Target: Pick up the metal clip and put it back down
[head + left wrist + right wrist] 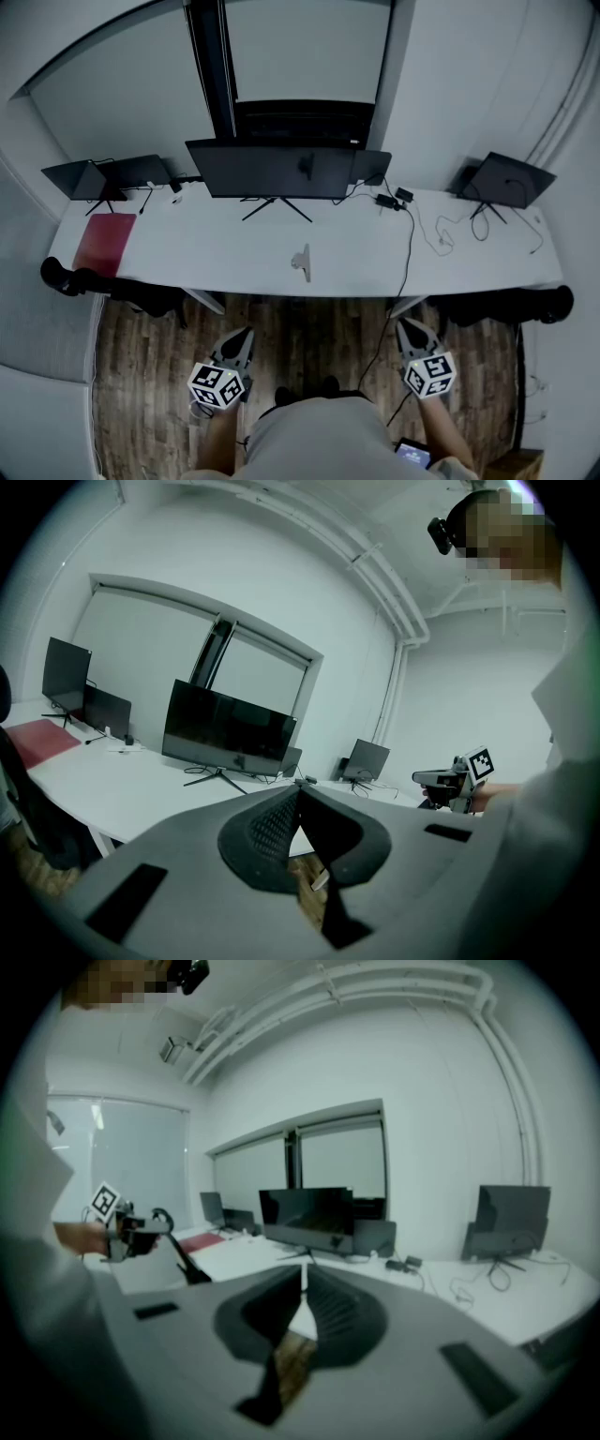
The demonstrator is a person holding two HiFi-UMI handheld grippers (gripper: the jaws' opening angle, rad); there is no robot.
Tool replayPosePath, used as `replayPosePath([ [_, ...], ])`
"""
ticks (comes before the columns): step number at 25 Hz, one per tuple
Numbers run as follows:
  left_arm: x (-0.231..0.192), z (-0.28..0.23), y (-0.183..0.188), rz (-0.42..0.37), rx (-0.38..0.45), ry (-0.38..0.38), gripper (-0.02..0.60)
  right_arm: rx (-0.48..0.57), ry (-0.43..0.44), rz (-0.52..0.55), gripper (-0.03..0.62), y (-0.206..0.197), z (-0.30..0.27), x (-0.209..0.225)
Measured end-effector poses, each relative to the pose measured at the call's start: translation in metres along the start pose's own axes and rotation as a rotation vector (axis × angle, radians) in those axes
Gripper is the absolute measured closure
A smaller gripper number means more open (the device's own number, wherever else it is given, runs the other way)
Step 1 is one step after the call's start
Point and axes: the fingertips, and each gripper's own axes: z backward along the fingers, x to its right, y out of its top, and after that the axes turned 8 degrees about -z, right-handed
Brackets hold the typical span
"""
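Observation:
The metal clip (pixel 302 262) lies on the white desk (pixel 206 248), near the middle of its front edge. Both grippers hang low over the wooden floor, short of the desk and apart from the clip. My left gripper (pixel 238 337) is shut with nothing between its jaws; in the left gripper view its tips (pixel 300 790) meet, pointing at the desk. My right gripper (pixel 413 329) is also shut and empty, its tips (pixel 303 1275) touching. Each gripper shows in the other's view: the right gripper (pixel 452 780) and the left gripper (pixel 131 1228). The clip is not visible in either gripper view.
A large monitor (pixel 272 169) stands at the desk's back middle. Laptops on stands sit at the far left (pixel 94 178) and far right (pixel 511 178). A red mat (pixel 105 242) lies at the left end. Cables (pixel 409 234) trail over the right half and down to the floor.

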Motion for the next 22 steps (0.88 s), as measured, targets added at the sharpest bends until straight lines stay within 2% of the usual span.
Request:
replayPosePath([
  [9,0.015,-0.009,-0.003,0.008,-0.011,0.030,0.551,-0.019,0.035,-0.013,0.557,-0.003,-0.002,0.018],
  [22,0.052,-0.034,-0.007,0.017,-0.016,0.101,0.551,-0.069,0.179,0.057,0.557,-0.010,-0.022,0.048],
])
